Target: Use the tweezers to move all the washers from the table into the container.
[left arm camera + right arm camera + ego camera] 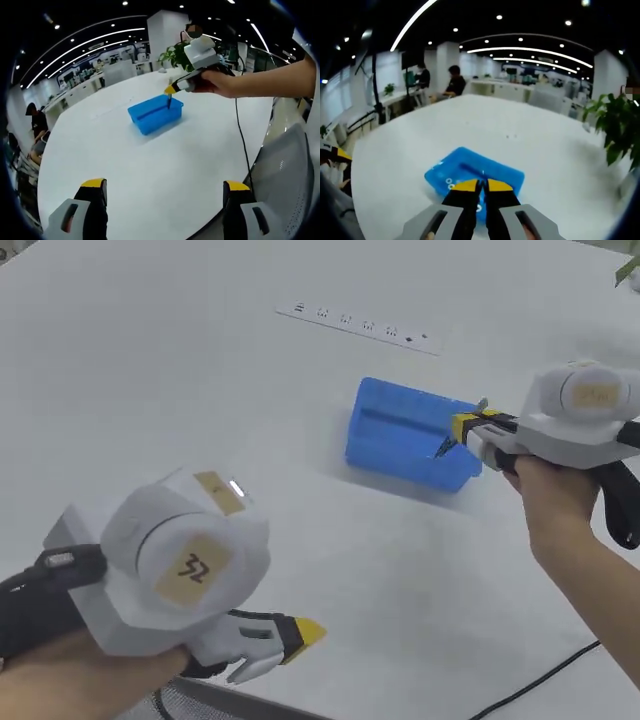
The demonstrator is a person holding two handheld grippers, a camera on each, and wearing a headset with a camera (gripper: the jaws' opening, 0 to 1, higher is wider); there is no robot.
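Observation:
The blue container point(395, 430) sits on the white table point(200, 390). My right gripper point(462, 430) hovers at its right rim, shut on dark tweezers point(445, 447) whose tips point down inside it. In the right gripper view the yellow-tipped jaws point(481, 186) stand nearly together over the container point(465, 167), and small pale washers point(449, 182) lie on its floor. My left gripper point(290, 645) hangs low at the table's near edge, open and empty. In its own view, the left gripper point(164, 186) has wide jaws, far from the container point(152, 117) and the right gripper point(172, 90).
A white power strip point(355, 325) lies at the table's far side. A black cable point(540, 685) runs off the near right edge. A grey mesh chair point(285, 175) stands by the table. A potted plant point(615, 125) stands to the right, and people sit in the background.

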